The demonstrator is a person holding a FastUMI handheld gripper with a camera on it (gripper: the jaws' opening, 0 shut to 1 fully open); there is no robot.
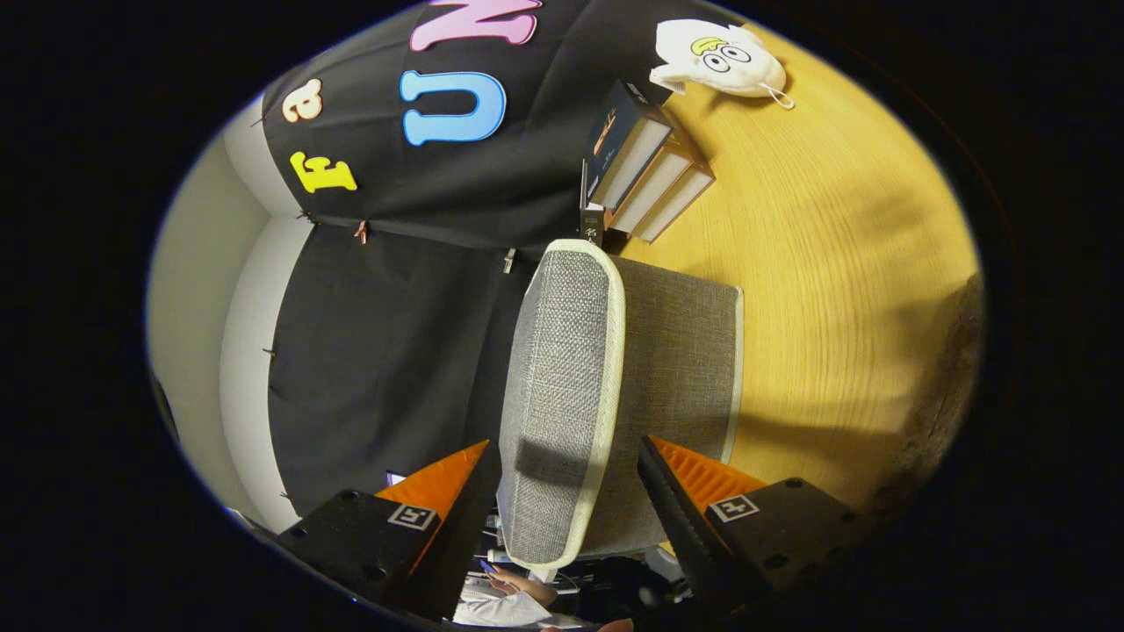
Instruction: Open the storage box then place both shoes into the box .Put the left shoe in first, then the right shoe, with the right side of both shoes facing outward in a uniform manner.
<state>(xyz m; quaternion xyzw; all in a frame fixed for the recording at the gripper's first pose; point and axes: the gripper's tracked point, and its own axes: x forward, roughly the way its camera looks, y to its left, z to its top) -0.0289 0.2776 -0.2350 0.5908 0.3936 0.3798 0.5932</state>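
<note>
Claw (pixel 562 491) spread open, straddling the lid edge of the grey fabric storage box (pixel 676 351) at frame centre on the wooden worktop (pixel 834 263), not pressing it; box apparently still closed, both shoe placements outstanding.

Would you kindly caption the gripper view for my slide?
Open gripper straddles the grey storage box's lid, books and plush toy beyond.

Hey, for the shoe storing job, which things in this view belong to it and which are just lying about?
Part of the job:
- grey fabric storage box, its lid between the tongs, which stand open around it

Just lying about:
- stack of books
- white plush toy
- wooden table
</note>
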